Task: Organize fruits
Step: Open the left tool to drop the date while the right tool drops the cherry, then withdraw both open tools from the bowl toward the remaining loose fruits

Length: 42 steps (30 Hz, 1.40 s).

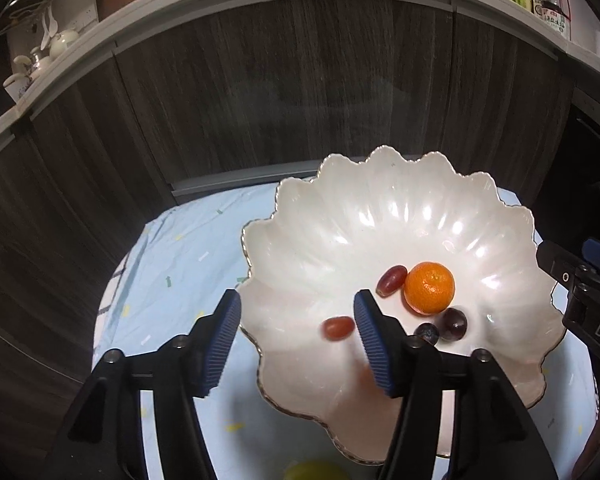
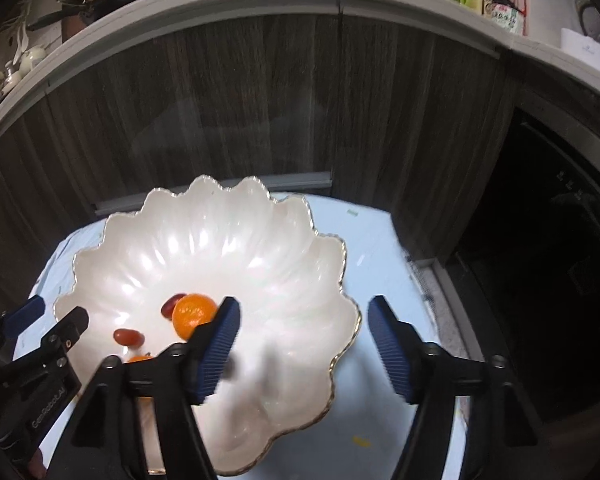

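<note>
1. Fruits lie gathered in one white, pearly, scallop-edged bowl with a gold rim (image 1: 400, 208), which stands on a round surface covered by a pale blue patterned cloth (image 1: 172, 264), toward its far edge.
2. One round orange mandarin (image 1: 429, 288) sits near the middle of the bowl.
3. Two oval red grapes are in the bowl: one (image 1: 391, 281) touches the mandarin on its left, the other (image 1: 338, 328) lies apart, nearer the bowl's near-left rim, and looks blurred.
4. Two dark round fruits lie side by side just nearer than the mandarin: one purplish grape (image 1: 454, 322) and one smaller dark blue berry (image 1: 427, 334).
5. One yellow-green fruit (image 1: 312, 472) shows at the near edge of the surface, outside the bowl, mostly cut off.
6. Left tool (image 1: 298, 318), with black arms and blue ribbed pads, stands with its jaws parted over the bowl's near-left rim; nothing is pressed between the pads.
7. Right tool (image 2: 304, 320) likewise has its jaws spread wide over the bowl's right rim, gripping nothing.
</note>
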Each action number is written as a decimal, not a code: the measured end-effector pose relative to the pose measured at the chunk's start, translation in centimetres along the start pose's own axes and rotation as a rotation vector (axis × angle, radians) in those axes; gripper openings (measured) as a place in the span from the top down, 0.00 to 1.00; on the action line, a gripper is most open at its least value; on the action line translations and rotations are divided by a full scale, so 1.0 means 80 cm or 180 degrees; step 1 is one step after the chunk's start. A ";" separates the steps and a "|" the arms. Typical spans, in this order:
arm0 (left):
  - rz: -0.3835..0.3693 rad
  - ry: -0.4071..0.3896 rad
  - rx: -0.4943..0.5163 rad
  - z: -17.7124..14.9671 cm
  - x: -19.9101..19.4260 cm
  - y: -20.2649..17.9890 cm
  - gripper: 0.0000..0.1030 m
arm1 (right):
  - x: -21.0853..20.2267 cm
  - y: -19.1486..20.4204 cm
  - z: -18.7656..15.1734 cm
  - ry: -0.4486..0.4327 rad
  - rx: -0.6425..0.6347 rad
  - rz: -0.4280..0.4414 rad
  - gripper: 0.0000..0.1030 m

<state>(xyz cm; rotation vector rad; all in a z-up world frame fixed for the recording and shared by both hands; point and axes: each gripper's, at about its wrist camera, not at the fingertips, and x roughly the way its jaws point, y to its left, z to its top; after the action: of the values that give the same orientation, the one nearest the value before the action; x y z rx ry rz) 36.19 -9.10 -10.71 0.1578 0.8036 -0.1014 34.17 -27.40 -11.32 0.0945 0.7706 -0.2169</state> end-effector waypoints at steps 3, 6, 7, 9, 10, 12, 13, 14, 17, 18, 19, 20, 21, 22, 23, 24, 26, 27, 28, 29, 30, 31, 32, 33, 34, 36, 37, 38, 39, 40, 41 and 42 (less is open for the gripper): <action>0.0022 -0.0040 -0.0016 0.002 -0.006 0.002 0.35 | -0.006 0.001 0.003 -0.0042 0.0014 -0.0002 0.26; 0.0038 -0.0084 -0.0028 0.004 -0.013 0.004 0.28 | -0.010 0.002 0.005 -0.0059 0.0028 0.0020 0.24; 0.0041 -0.0092 -0.0030 0.005 -0.014 0.004 0.27 | -0.011 0.002 0.006 -0.0064 0.0031 0.0022 0.24; 0.0049 -0.0099 -0.0034 0.006 -0.018 0.006 0.26 | -0.014 0.002 0.006 -0.0063 0.0037 0.0023 0.24; 0.0056 -0.0103 -0.0035 0.006 -0.020 0.007 0.26 | -0.016 0.002 0.006 -0.0062 0.0041 0.0022 0.24; 0.0068 -0.0113 -0.0041 0.005 -0.024 0.008 0.24 | -0.018 0.003 0.006 -0.0062 0.0039 0.0023 0.24; 0.0071 -0.0116 -0.0046 0.004 -0.026 0.010 0.23 | -0.020 0.004 0.006 -0.0062 0.0039 0.0026 0.24; 0.0077 -0.0119 -0.0050 0.003 -0.028 0.011 0.21 | -0.020 0.004 0.005 -0.0063 0.0040 0.0029 0.24; 0.0088 -0.0129 -0.0064 -0.001 -0.036 0.016 0.21 | -0.026 0.007 0.003 -0.0065 0.0031 0.0039 0.24; 0.0095 -0.0129 -0.0071 -0.003 -0.038 0.018 0.21 | -0.029 0.008 0.003 -0.0068 0.0025 0.0043 0.24; 0.0100 -0.0133 -0.0077 -0.005 -0.041 0.020 0.21 | -0.031 0.010 0.002 -0.0073 0.0020 0.0047 0.24; 0.0106 -0.0136 -0.0081 -0.006 -0.044 0.022 0.21 | -0.035 0.012 0.001 -0.0083 0.0009 0.0057 0.24; 0.0111 -0.0140 -0.0085 -0.007 -0.047 0.024 0.21 | -0.038 0.013 0.000 -0.0088 0.0008 0.0064 0.24; 0.0115 -0.0142 -0.0089 -0.007 -0.050 0.026 0.21 | -0.041 0.015 0.000 -0.0093 0.0009 0.0077 0.24; 0.0120 -0.0144 -0.0096 -0.008 -0.053 0.028 0.21 | -0.043 0.017 -0.001 -0.0097 0.0009 0.0086 0.24; 0.0122 -0.0145 -0.0101 -0.010 -0.055 0.028 0.21 | -0.046 0.018 -0.002 -0.0100 0.0011 0.0095 0.24; 0.0127 -0.0153 -0.0103 -0.012 -0.060 0.031 0.21 | -0.051 0.021 -0.005 -0.0103 0.0013 0.0125 0.24; 0.0134 -0.0158 -0.0101 -0.013 -0.062 0.033 0.21 | -0.054 0.021 -0.006 -0.0107 0.0013 0.0136 0.24; 0.0144 -0.0162 -0.0100 -0.014 -0.066 0.034 0.21 | -0.056 0.022 -0.006 -0.0111 0.0012 0.0144 0.24; 0.0150 -0.0166 -0.0099 -0.016 -0.068 0.035 0.21 | -0.058 0.023 -0.008 -0.0115 0.0007 0.0151 0.24; 0.0153 -0.0166 -0.0099 -0.018 -0.071 0.036 0.21 | -0.061 0.024 -0.009 -0.0118 0.0003 0.0160 0.24; 0.0156 -0.0165 -0.0099 -0.020 -0.073 0.037 0.21 | -0.063 0.025 -0.010 -0.0120 0.0000 0.0167 0.24; 0.0158 -0.0164 -0.0097 -0.022 -0.075 0.038 0.21 | -0.066 0.026 -0.012 -0.0124 -0.0005 0.0177 0.24; 0.0162 -0.0164 -0.0095 -0.024 -0.078 0.039 0.21 | -0.068 0.027 -0.013 -0.0127 -0.0007 0.0183 0.24; 0.0164 -0.0165 -0.0095 -0.026 -0.080 0.040 0.21 | -0.071 0.027 -0.015 -0.0127 -0.0009 0.0192 0.24; 0.0162 -0.0166 -0.0097 -0.030 -0.085 0.041 0.21 | -0.075 0.028 -0.018 -0.0126 -0.0012 0.0202 0.24; 0.0163 -0.0166 -0.0096 -0.031 -0.086 0.040 0.21 | -0.077 0.028 -0.019 -0.0124 -0.0013 0.0205 0.24; 0.0163 -0.0168 -0.0091 -0.033 -0.088 0.041 0.21 | -0.079 0.029 -0.022 -0.0120 -0.0017 0.0209 0.24; 0.0165 -0.0170 -0.0087 -0.035 -0.090 0.041 0.21 | -0.080 0.029 -0.023 -0.0118 -0.0018 0.0209 0.24; 0.0164 -0.0171 -0.0082 -0.038 -0.093 0.041 0.21 | -0.082 0.029 -0.026 -0.0116 -0.0017 0.0211 0.24; 0.0162 -0.0169 -0.0079 -0.040 -0.094 0.040 0.21 | -0.083 0.028 -0.027 -0.0112 -0.0018 0.0213 0.24; 0.0158 -0.0168 -0.0075 -0.042 -0.096 0.040 0.21 | -0.084 0.028 -0.029 -0.0104 -0.0019 0.0216 0.24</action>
<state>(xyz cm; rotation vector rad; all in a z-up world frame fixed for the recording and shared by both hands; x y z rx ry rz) 28.95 -5.11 -7.11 0.1520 0.7475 -0.0491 28.42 -23.74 -8.22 0.1111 0.7341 -0.1514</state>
